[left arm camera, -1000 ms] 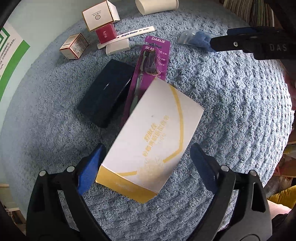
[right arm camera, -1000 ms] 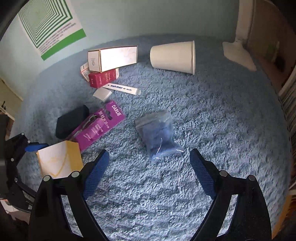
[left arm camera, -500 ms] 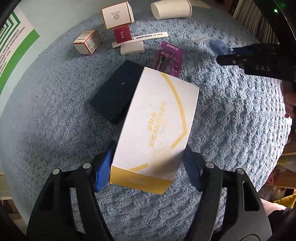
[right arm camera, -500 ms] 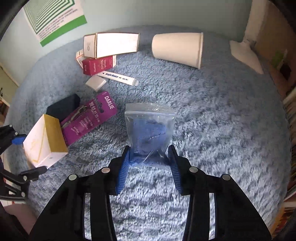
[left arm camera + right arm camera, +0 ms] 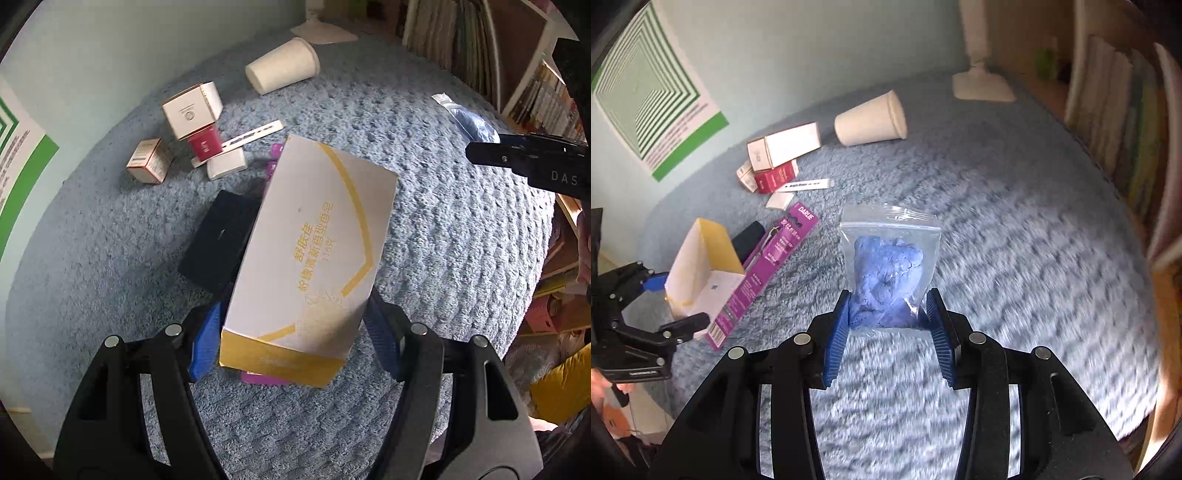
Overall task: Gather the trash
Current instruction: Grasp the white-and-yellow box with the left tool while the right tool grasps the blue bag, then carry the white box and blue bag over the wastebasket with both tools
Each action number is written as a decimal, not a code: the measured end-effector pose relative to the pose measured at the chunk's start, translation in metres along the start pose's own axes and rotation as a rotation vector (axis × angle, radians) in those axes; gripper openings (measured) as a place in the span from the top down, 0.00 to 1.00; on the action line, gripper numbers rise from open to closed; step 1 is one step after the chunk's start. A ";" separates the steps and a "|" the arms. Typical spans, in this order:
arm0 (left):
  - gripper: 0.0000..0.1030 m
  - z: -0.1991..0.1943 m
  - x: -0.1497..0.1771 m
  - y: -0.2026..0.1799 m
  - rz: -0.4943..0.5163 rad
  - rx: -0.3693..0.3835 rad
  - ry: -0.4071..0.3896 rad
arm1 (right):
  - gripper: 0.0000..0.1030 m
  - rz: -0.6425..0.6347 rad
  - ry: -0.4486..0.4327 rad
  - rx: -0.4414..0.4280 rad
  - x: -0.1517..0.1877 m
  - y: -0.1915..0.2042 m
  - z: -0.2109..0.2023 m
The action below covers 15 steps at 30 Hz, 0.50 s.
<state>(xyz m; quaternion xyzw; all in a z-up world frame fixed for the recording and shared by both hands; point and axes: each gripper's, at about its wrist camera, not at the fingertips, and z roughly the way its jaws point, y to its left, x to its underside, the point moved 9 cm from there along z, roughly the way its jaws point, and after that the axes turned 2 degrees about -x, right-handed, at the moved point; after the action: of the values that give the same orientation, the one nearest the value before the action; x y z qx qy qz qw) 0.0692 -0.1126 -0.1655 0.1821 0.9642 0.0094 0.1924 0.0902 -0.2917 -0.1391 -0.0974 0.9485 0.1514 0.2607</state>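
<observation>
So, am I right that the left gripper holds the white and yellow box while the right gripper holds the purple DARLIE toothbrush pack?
Not quite. The left gripper does hold the white and yellow box, but the right gripper is shut on the clear zip bag of blue material, as the right wrist view shows. The purple DARLIE toothbrush pack lies on the blue carpet.

Green-striped poster [image 5: 646, 99] on wall; bookshelf [image 5: 532, 88] beside blue rug [image 5: 1015, 229].

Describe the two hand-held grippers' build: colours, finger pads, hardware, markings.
Both alike: the left hand-held gripper and right hand-held gripper have matte black forked frames, silver pivot bolts and blue ribbed finger pads. White "DAS" lettering shows on the right one's side in the left wrist view. No cables or sleeves visible.
</observation>
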 end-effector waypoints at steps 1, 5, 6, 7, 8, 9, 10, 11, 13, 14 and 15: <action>0.36 -0.001 -0.001 -0.011 0.036 0.021 -0.008 | 0.59 0.019 -0.010 0.014 0.007 -0.003 -0.008; 0.36 0.000 -0.009 -0.051 0.159 0.086 -0.027 | 0.59 0.131 -0.054 0.067 0.045 -0.016 -0.040; 0.36 -0.002 -0.008 -0.062 0.193 0.102 -0.033 | 0.59 0.159 -0.065 0.082 0.057 -0.019 -0.049; 0.36 -0.005 -0.007 -0.075 0.236 0.118 -0.041 | 0.59 0.185 -0.074 0.099 0.067 -0.022 -0.057; 0.36 -0.010 -0.004 -0.087 0.277 0.130 -0.048 | 0.59 0.217 -0.086 0.123 0.080 -0.026 -0.066; 0.36 -0.009 -0.003 -0.097 0.315 0.141 -0.053 | 0.59 0.249 -0.095 0.141 0.093 -0.030 -0.075; 0.36 -0.011 0.000 -0.113 0.365 0.158 -0.055 | 0.59 0.282 -0.104 0.157 0.105 -0.033 -0.083; 0.36 -0.012 0.003 -0.125 0.397 0.171 -0.053 | 0.59 0.323 -0.115 0.172 0.121 -0.037 -0.092; 0.36 -0.018 0.010 -0.149 0.464 0.196 -0.058 | 0.59 0.387 -0.130 0.203 0.149 -0.042 -0.109; 0.36 -0.024 0.015 -0.160 0.497 0.209 -0.063 | 0.59 0.417 -0.133 0.217 0.164 -0.045 -0.117; 0.36 -0.027 0.018 -0.172 0.525 0.220 -0.067 | 0.59 0.447 -0.132 0.233 0.181 -0.049 -0.124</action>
<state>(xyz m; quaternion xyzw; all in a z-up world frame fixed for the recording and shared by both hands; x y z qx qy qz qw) -0.0166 -0.2657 -0.1627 0.4455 0.8724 -0.0518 0.1942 -0.1073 -0.3980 -0.1439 0.1555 0.9384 0.1010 0.2917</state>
